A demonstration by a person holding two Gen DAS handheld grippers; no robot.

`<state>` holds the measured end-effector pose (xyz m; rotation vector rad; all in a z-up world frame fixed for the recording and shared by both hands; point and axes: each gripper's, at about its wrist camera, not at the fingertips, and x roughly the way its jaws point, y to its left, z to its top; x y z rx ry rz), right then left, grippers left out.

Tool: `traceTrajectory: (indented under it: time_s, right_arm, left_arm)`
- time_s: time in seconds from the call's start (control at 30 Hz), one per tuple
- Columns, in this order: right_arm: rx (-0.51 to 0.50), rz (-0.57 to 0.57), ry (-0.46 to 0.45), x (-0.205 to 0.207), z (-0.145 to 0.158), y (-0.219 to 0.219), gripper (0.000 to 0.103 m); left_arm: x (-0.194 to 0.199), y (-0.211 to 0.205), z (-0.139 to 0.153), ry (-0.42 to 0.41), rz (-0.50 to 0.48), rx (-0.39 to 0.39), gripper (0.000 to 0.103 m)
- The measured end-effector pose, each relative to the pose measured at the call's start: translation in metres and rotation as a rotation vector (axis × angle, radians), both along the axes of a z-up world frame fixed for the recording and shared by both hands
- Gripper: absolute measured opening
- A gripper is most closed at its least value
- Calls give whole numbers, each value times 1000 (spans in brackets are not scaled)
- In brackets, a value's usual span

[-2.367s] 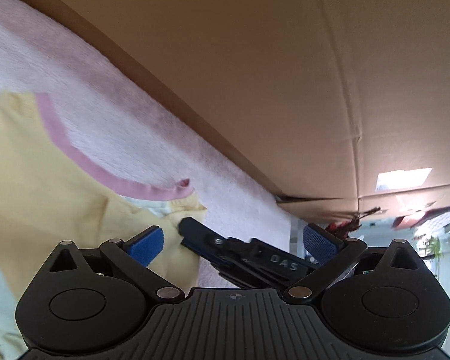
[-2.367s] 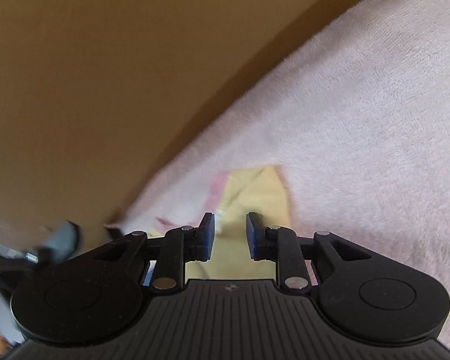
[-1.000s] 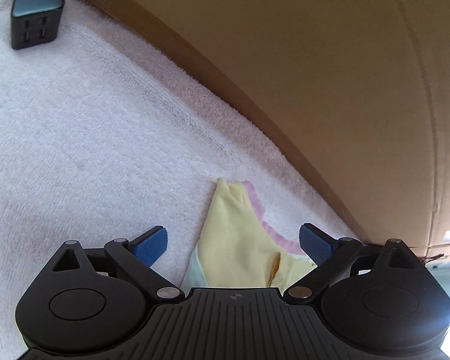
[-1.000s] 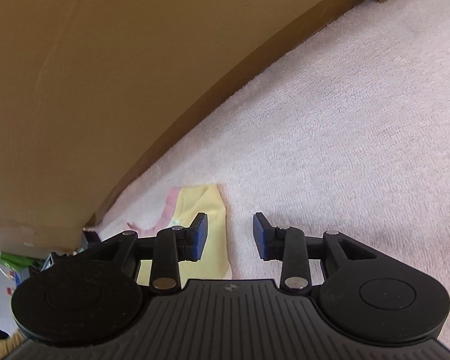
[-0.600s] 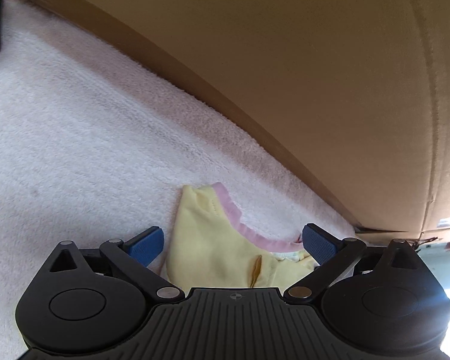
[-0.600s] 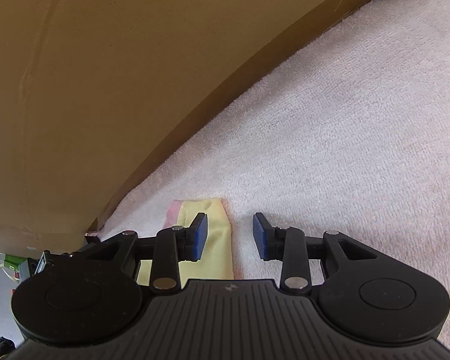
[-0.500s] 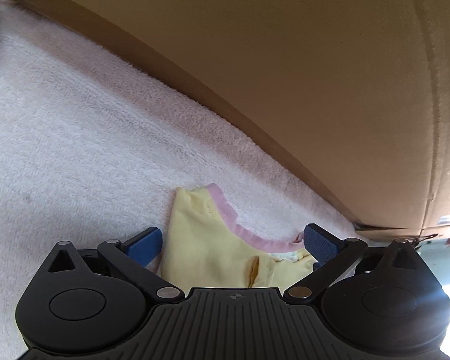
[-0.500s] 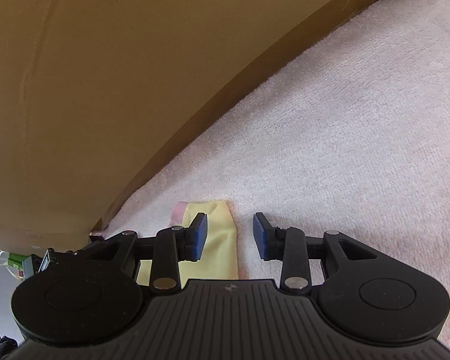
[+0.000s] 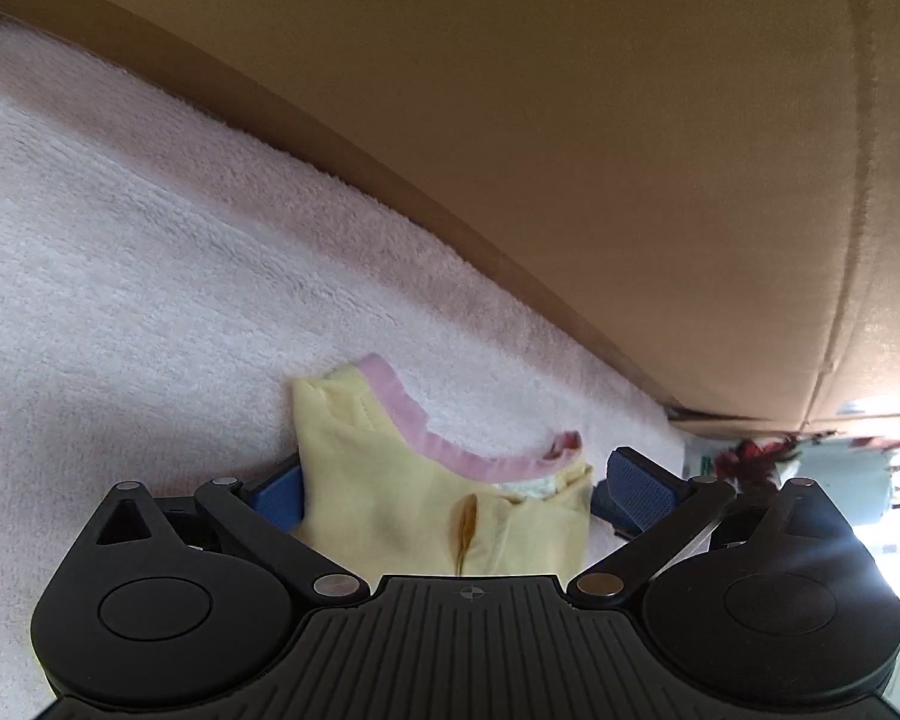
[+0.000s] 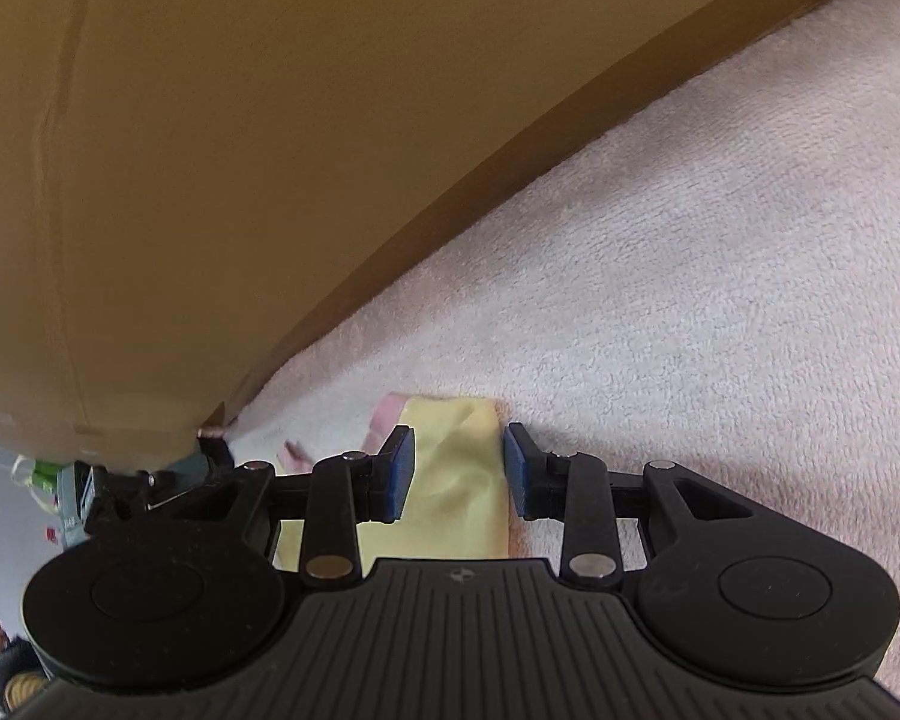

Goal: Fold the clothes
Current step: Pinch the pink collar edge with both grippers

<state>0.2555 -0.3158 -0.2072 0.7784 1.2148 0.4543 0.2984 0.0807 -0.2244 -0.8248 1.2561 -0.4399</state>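
I am holding both grippers low over the pink towel (image 9: 150, 276) that is covering the bench, close to the cardboard wall (image 9: 570, 120). The yellow garment (image 9: 390, 498) with pink trim (image 9: 414, 426) is lying flat on the towel. My left gripper (image 9: 450, 486) is standing with its jaws spread wide, and the neckline corner of the garment is sitting between them, reaching forward past the tips. My right gripper (image 10: 456, 474) is keeping its jaws apart too, but narrower, and the other yellow corner is lying between its pads (image 10: 402, 468), its outer edge running along the right pad. Neither pair is pinching cloth. I judge both are equally near their corners.
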Motion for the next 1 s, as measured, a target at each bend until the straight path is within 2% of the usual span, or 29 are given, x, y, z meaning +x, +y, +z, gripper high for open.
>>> traceTrajectory:
  time_s: [0.1, 0.3, 0.4, 0.47, 0.6, 0.7, 0.73, 0.77, 0.8, 0.9, 1.0]
  right_arm:
    - [-36, 13, -11, 3, 1, 5, 28]
    - [-69, 24, -26, 4, 6, 13, 25]
    - [-97, 20, -8, 6, 5, 11, 4]
    - [-78, 2, 7, 5, 0, 8, 2]
    - [-73, -16, 5, 1, 0, 7, 0]
    - [-73, -25, 4, -1, -1, 7, 0]
    - [-75, -26, 3, -1, -2, 8, 0]
    - [-77, -27, 1, -2, -1, 8, 0]
    - [-79, -29, 0, -2, -1, 9, 0]
    - [-80, -39, 0, -1, -7, 23, 0]
    - [-72, -56, 5, -2, -6, 24, 0]
  left_arm:
    - [2, -1, -1, 5, -9, -7, 103]
    - [5, -3, 2, -15, -30, 7, 103]
    - [6, -3, 5, -40, -49, 35, 98]
    - [6, -1, 6, -43, -55, 53, 91]
    - [6, 5, 7, -36, -57, 78, 75]
    - [4, 10, 6, -35, -53, 117, 54]
    - [3, 12, 6, -36, -54, 141, 40]
    - [2, 13, 5, -36, -54, 162, 19]
    - [1, 15, 3, -33, -52, 171, 12]
    - [-1, 20, 1, -37, -40, 171, 4]
    - [-2, 18, 3, -52, -48, 189, 3]
